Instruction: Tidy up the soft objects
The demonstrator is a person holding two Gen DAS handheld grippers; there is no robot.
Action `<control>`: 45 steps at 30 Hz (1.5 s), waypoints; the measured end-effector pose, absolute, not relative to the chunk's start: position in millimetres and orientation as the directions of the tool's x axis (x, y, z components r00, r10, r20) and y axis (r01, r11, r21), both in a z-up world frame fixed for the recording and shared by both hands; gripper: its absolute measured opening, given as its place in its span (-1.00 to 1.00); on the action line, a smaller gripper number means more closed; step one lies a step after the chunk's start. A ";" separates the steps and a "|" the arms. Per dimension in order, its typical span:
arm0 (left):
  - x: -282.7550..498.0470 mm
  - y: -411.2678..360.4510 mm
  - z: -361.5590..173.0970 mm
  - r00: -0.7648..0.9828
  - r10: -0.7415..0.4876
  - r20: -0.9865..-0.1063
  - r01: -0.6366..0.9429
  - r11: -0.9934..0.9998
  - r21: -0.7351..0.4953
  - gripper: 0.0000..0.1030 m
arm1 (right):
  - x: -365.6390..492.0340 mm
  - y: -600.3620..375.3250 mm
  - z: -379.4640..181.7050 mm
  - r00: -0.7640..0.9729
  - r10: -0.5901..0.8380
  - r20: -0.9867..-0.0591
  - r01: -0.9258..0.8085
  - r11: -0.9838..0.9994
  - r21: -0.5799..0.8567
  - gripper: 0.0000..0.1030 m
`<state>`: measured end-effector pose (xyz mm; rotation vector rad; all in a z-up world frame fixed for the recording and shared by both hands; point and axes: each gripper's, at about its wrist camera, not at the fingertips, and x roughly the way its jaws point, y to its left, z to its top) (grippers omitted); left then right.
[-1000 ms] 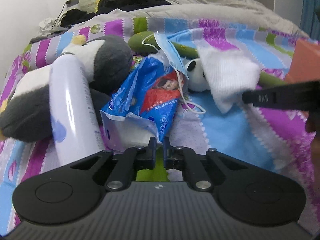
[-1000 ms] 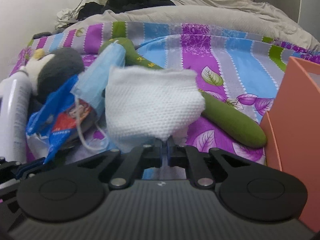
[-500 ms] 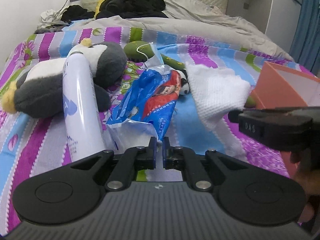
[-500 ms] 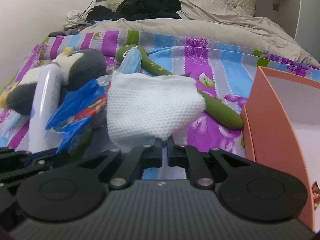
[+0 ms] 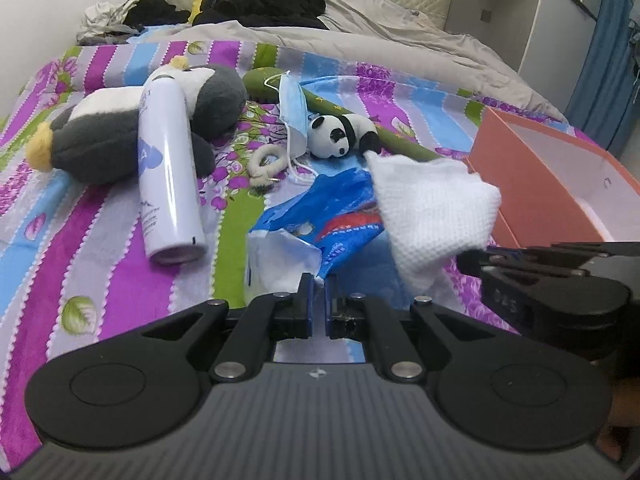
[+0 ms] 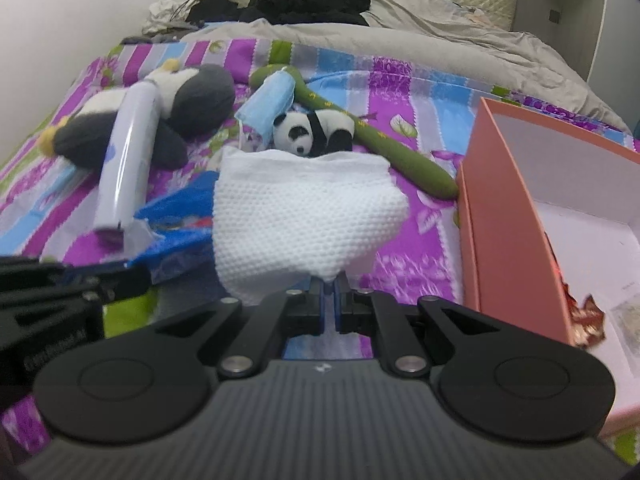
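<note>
My left gripper (image 5: 318, 280) is shut on the torn edge of a blue tissue pack (image 5: 320, 216) and holds it above the striped bedspread. My right gripper (image 6: 328, 284) is shut on a white woven cloth (image 6: 300, 216), which hangs in front of it; the cloth also shows in the left wrist view (image 5: 432, 208). The pack sits left of the cloth in the right wrist view (image 6: 180, 216). A small panda plush (image 6: 312, 132), a blue face mask (image 6: 268, 100), a long green plush (image 6: 400, 156) and a grey-white penguin plush (image 5: 120, 128) lie on the bed.
An open orange box (image 6: 516, 216) stands at the right, with a few items inside. A white spray can (image 5: 168, 176) lies across the penguin. A small fuzzy ring (image 5: 268, 160) lies near the mask. A grey duvet (image 5: 360, 44) and dark clothes (image 5: 264, 0) fill the far end.
Both grippers have pulled back and up with the pack and the cloth. The panda plush, the ring and more of the orange box have come into view.
</note>
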<state>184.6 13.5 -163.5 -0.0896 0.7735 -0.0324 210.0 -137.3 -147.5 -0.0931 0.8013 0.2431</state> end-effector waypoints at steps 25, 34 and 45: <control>118.8 23.4 -171.4 0.688 -0.168 -0.706 0.037 0.980 -0.197 -0.23 | 140.1 -150.2 -169.7 0.585 0.175 -0.792 -0.312 0.950 -0.021 -0.80; 117.2 39.2 -180.9 0.723 -0.174 -0.668 -0.027 0.960 -0.279 0.49 | 135.5 -155.4 -164.8 0.584 0.222 -0.781 -0.320 0.947 0.030 0.00; 137.3 51.7 -192.8 0.754 -0.182 -0.631 -0.015 0.956 -0.294 0.55 | 142.9 -141.0 -170.5 0.609 0.213 -0.764 -0.343 0.939 -0.012 0.42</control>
